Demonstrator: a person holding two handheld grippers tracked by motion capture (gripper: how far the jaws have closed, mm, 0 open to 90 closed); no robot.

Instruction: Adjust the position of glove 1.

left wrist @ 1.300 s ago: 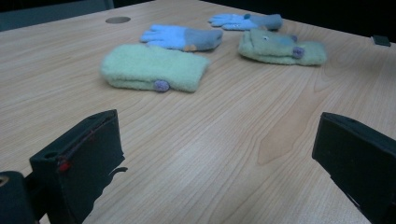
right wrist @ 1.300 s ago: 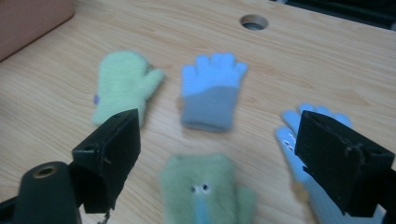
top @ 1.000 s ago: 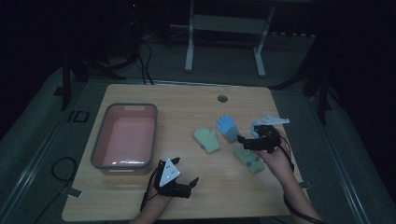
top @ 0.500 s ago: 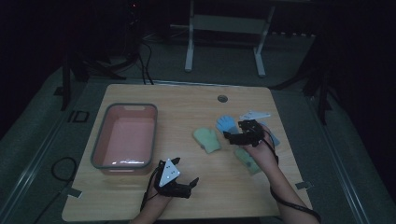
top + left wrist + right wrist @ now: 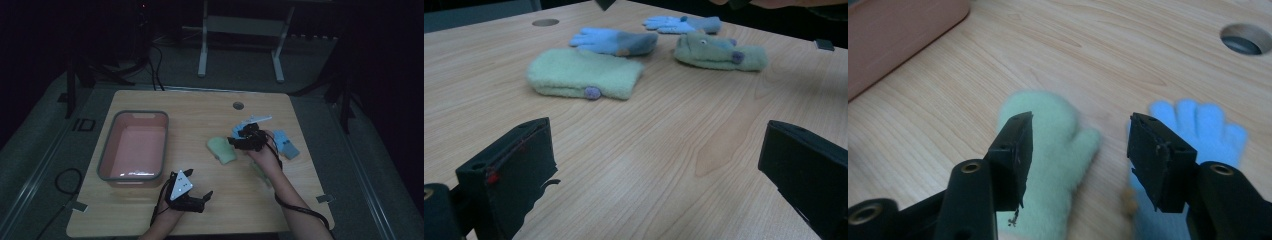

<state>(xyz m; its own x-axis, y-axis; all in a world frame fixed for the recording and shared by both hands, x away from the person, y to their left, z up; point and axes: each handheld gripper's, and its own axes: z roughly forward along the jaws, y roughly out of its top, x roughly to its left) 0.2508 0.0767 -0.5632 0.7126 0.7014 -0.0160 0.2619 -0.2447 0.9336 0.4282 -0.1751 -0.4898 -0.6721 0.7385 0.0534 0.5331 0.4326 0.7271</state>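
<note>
A pale green mitten (image 5: 221,149) lies mid-table, with a blue glove (image 5: 1198,125) just beyond it. My right gripper (image 5: 239,142) hovers low over the two. In the right gripper view its jaws have just been closing and stand half apart (image 5: 1078,150) above the mitten's (image 5: 1053,150) thumb side, pressing on nothing. My left gripper (image 5: 202,199) rests near the front edge, its jaws wide apart (image 5: 659,170) over bare wood. From there I see the mitten (image 5: 584,75), the blue glove (image 5: 616,42), a second green mitten (image 5: 719,52) and a second blue glove (image 5: 681,22).
A pink tub (image 5: 106,150) with a grey rim stands at the left of the wooden table (image 5: 150,215). A round cable hole (image 5: 238,105) sits near the far edge. The second blue glove (image 5: 286,144) lies right of my right hand. Dark floor and a stand surround the table.
My right gripper has moved left, from over the gloves at the right to above the green mitten, and its jaws have narrowed. The left gripper has stayed put.
</note>
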